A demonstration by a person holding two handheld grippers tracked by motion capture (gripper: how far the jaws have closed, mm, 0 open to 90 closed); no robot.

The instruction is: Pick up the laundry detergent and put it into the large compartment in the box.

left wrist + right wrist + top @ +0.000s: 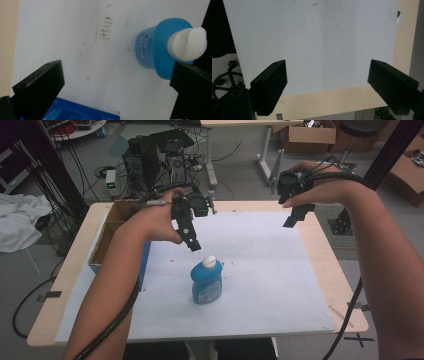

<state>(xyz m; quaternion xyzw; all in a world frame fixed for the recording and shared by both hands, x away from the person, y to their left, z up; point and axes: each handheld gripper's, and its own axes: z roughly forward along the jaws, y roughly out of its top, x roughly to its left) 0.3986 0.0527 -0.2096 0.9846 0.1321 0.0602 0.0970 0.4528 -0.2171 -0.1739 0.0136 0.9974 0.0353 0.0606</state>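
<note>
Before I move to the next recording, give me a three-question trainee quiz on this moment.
1. True or false: the left hand-held gripper is shut on the blue bottle.
2. Multiple choice: the bottle's white cap is (A) on the bottle, (B) lying on the white sheet, (C) held in the right hand-held gripper.
3. Fill in: the cardboard box sits at the table's ____ edge in the high view.

Key:
1. False: its jaws stand open above the bottle, not touching it.
2. A.
3. Left.
</note>
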